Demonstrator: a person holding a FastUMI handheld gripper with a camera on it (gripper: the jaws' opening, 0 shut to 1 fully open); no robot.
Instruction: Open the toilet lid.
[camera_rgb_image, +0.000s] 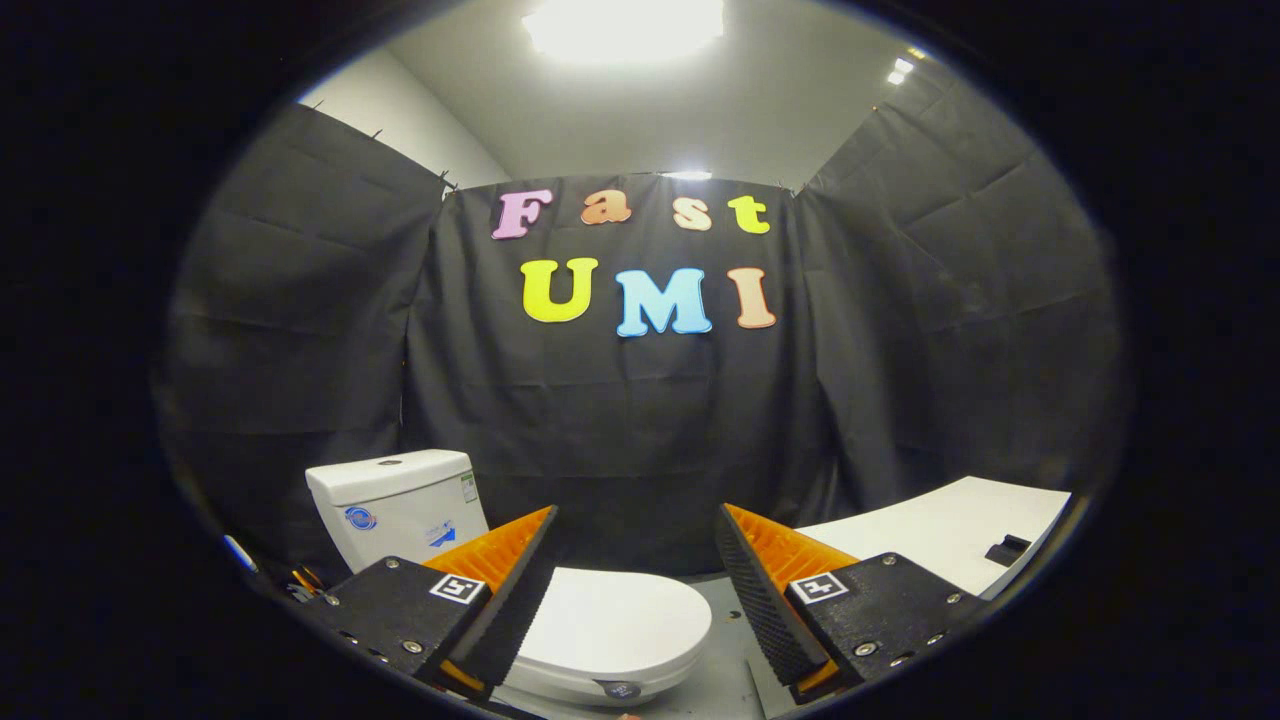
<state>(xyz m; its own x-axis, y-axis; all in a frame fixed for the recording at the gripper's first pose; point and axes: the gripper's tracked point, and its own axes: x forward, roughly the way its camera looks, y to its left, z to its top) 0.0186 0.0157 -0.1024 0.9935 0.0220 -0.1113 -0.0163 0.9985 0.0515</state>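
Observation:
A white toilet stands low ahead of me, its lid (615, 625) lying flat and closed over the bowl. Its white tank (395, 505) rises behind the left finger, against the black cloth wall. My gripper (635, 590) hovers above the lid's near side, open, fingers wide apart with nothing between them. The left finger (500, 600) overlaps the lid's left part; the right finger (765, 600) is off the lid's right edge. A small dark round button (620, 690) sits at the bowl's front rim.
A white tabletop (940, 535) lies to the right beyond the right finger, with a small black object (1007, 549) on it. Grey floor (725, 680) shows between toilet and table. Black cloth walls enclose the booth. Small coloured items (300, 580) lie left of the tank.

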